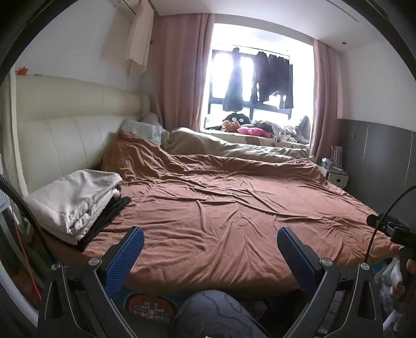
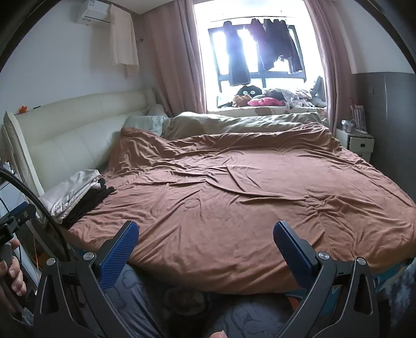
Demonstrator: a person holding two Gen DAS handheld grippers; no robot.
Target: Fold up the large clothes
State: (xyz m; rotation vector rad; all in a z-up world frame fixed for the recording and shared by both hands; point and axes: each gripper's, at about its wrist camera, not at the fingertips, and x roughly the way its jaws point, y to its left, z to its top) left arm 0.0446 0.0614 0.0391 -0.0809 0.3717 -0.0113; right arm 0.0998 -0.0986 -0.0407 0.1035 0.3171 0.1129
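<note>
Rust-brown quilted bedcover (image 1: 228, 208) spreads wrinkled over the whole bed and fills the middle of both wrist views. At its 9 o'clock edge, against the cream padded leather headboard (image 1: 67, 130), sits a stack of folded clothes (image 1: 75, 202): pale beige fabric on top, black fabric beneath, its dark edge touching the bedcover. Beyond it, toward 11 o'clock, a pale mint pillow (image 1: 143, 131) leans at the headboard's end, with a rumpled olive-beige duvet (image 1: 234, 150) running along the far side of the bed toward 1 o'clock. A cream cloth hangs from the white wall air conditioner (image 2: 93, 13) at 11 o'clock.

At 12 o'clock, dusty pink curtains (image 1: 179, 70) frame a bright window where dark garments (image 1: 273, 78) hang on a rail; soft toys and a pink cushion (image 1: 253, 130) crowd the sill below. A small white bedside cabinet (image 2: 355, 141) stands at 2 o'clock beside the grey wall panel.

Left gripper (image 1: 210, 257) hangs at the bed's near edge, its blue ribbed pads spread wide apart with nothing between them. Right gripper (image 2: 205, 252) hovers alike, pads wide apart and empty. Grey patterned fabric on the person's leg (image 1: 215, 314) lies just below both, and a black cable (image 2: 39, 208) arcs across at 8 o'clock.
</note>
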